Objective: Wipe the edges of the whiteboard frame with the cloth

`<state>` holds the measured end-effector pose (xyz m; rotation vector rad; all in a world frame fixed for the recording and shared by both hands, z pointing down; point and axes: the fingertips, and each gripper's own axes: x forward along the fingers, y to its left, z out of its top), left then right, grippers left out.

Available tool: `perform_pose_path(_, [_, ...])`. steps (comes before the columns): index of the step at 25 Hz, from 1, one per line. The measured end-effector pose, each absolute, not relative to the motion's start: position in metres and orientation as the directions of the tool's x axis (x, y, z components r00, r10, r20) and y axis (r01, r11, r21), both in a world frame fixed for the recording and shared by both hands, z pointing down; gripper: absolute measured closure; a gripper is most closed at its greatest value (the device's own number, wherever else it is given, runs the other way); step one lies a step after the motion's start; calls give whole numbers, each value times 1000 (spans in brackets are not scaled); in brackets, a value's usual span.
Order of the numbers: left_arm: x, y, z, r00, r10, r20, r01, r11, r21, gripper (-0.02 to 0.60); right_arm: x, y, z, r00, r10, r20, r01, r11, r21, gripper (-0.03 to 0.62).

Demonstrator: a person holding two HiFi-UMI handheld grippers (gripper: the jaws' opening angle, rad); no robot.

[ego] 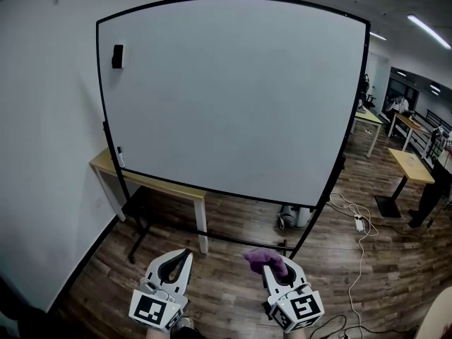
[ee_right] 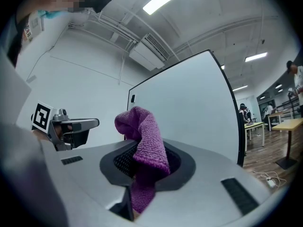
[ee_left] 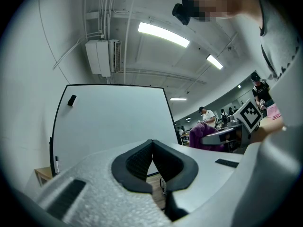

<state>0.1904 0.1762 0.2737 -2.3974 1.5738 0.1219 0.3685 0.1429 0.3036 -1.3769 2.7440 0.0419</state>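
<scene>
Whiteboard (ego: 233, 97) on a rolling stand fills most of the head view, one board with a thin black frame (ego: 101, 97) running round its blank surface. One small black block (ego: 117, 56) clings near the board's upper left corner, and one marker (ego: 121, 155) sits low against the left edge of the frame. Behind the board's lower left corner stands one light wooden table (ego: 152, 182), whose top partly crosses the foot of the frame there. On the wood floor (ego: 233, 260) to the right lie a white power strip (ego: 359, 222) and its loose cable, and at least two more desks (ego: 412, 167) stand farther off along the right side. Both tools are held low and well apart from the board. The left gripper (ego: 185, 256) has its dark pads pressed together with nothing between them, as the left gripper view confirms. The right gripper (ego: 279, 272) is clamped on the single purple cloth (ego: 265, 260). In the right gripper view the cloth (ee_right: 144, 136) stands up out of the closed jaws in a folded lump, touching no part of the frame.
</scene>
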Motion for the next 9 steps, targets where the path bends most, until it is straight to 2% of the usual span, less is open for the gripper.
perform_pose_path(9, [191, 171, 273, 412, -884, -220, -908, -378, -178, 565, 366, 139, 303, -599, -797, -73, -799, 601, -2, 529])
